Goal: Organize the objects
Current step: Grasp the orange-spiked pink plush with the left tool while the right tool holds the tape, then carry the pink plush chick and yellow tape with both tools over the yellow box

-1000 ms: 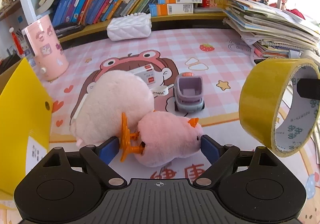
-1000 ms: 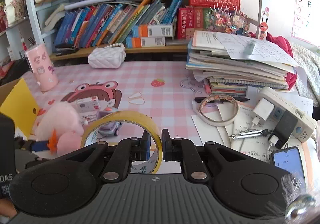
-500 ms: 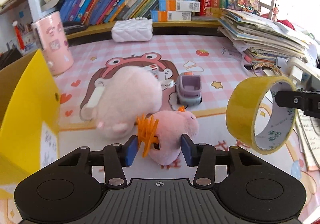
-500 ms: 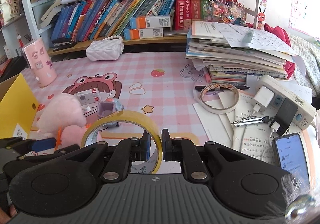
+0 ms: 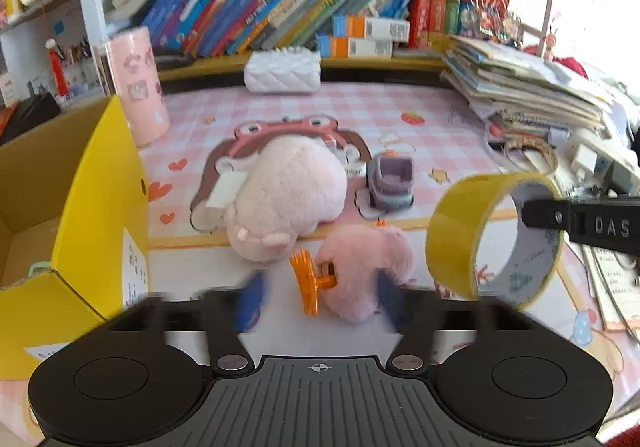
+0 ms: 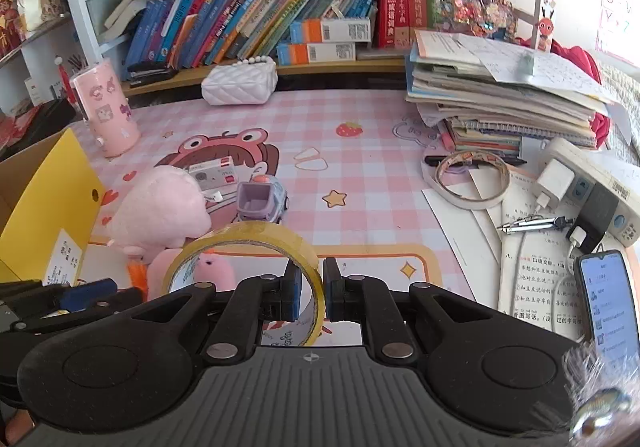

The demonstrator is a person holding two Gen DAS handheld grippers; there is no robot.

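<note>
A small pink plush chick [image 5: 360,267] with orange feet lies on the mat between the blurred blue pads of my left gripper [image 5: 318,303]. Its jaws are opening and the pads stand off the chick. Behind it rests a bigger pink plush [image 5: 288,199], which also shows in the right wrist view [image 6: 160,207]. My right gripper [image 6: 311,293] is shut on the wall of a yellow tape roll [image 6: 256,243], held above the mat. In the left wrist view the tape roll [image 5: 452,239] hangs to the right of the chick. An open yellow box [image 5: 100,207] stands at the left.
A purple toy car [image 5: 390,183] sits behind the plushes, a pink cylinder [image 5: 136,87] and a white quilted purse [image 5: 282,71] farther back. At the right lie a paper stack [image 6: 500,95], a thin tape ring [image 6: 468,179], a power strip [image 6: 592,183] and a phone [image 6: 608,299].
The left jaws closed on the small chick, then widened again. The left view has drawn back, showing more of the yellow box. The right gripper keeps the tape.
</note>
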